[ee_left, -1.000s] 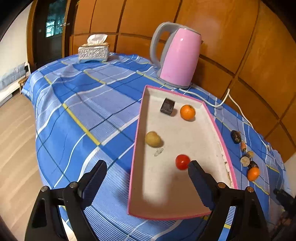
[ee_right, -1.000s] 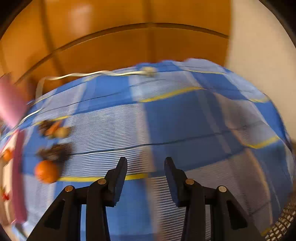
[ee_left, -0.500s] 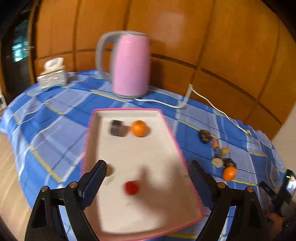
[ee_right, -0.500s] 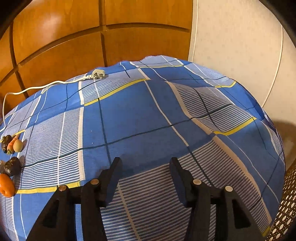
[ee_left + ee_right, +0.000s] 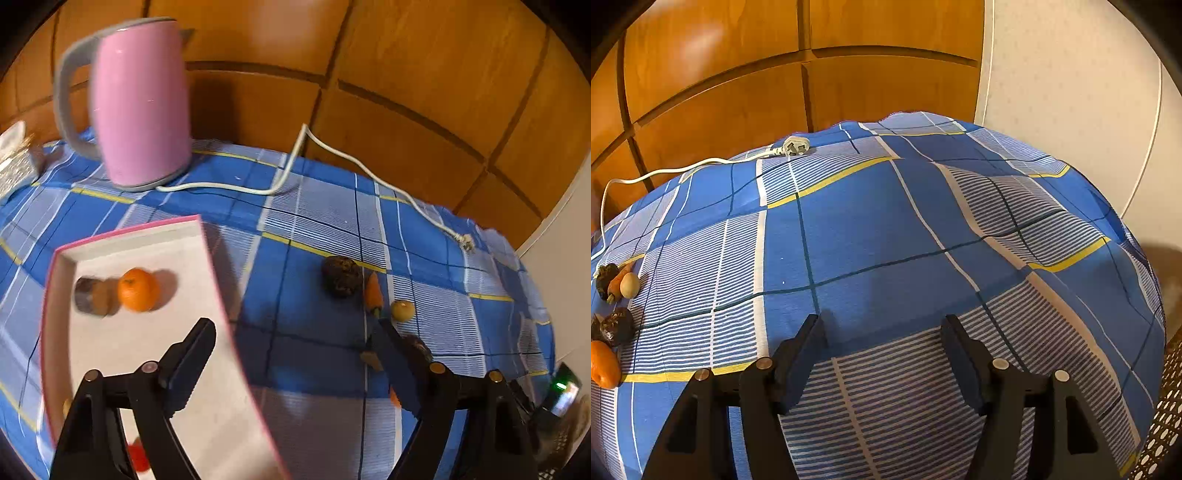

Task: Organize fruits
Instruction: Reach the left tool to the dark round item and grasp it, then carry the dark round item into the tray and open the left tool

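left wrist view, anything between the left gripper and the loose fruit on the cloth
Nothing visible blocks it. The left gripper is open over bare blue cloth, and the dark fruit, small carrot and yellow fruit lie just ahead. The pink tray rim sits to the left, off that path.

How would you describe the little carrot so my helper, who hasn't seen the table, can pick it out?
Start at the pink kettle and follow its white cord towards the plug. On the blue checked cloth below the cord lies the carrot, between a dark lumpy fruit and a small yellowish ball. It alone is orange and tapered.
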`<state>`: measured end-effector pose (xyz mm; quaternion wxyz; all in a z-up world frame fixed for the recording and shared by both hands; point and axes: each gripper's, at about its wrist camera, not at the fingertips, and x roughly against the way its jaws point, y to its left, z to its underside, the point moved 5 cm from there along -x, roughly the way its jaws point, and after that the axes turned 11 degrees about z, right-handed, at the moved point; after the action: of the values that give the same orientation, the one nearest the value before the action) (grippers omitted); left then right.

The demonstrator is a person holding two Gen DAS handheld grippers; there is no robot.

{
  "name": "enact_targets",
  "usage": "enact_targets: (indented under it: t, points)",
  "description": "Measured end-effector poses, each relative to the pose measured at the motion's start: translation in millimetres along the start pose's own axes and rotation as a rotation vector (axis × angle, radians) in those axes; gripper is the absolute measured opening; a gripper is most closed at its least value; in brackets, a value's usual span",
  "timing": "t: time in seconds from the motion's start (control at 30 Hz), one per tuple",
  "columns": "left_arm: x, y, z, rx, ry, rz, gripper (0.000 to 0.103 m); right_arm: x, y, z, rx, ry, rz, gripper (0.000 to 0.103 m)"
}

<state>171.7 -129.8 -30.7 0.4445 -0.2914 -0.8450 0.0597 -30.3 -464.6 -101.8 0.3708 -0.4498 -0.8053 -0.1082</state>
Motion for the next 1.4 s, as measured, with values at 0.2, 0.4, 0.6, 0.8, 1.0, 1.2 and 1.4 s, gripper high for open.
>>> enact_targets:
  t: [0.2, 0.4, 0.6, 0.8, 1.0, 1.2, 1.4]
  points:
    - [-43, -18, -12, -0.089, 0.062, 0.012, 0.067, 0, 0, 0, 0.001, -0.002, 0.000, 0.068]
    - [-88, -24, -22, -0.064, 0.132, 0.045, 0.057, 0, 1, 0, 0.004, -0.004, 0.003, 0.069]
    - [-121, -21, -32, 0.006, 0.169, 0.056, 0.059, 0, 1, 0, 0.007, -0.005, 0.007, 0.069]
    - [-142, -25, -41, -0.022, 0.166, 0.030, 0.063, -1, 2, 0, 0.009, -0.006, 0.010, 0.070]
    - [-132, -20, -35, -0.057, 0.136, 0.047, 0.048, -1, 2, 0, 0.009, -0.006, 0.010, 0.070]
    - [-103, -6, -23, -0.002, 0.119, 0.058, 0.048, -1, 2, 0, 0.009, -0.005, 0.011, 0.070]
    - [-63, -10, 4, -0.028, 0.082, 0.058, 0.048, -1, 2, 0, 0.009, -0.006, 0.012, 0.070]
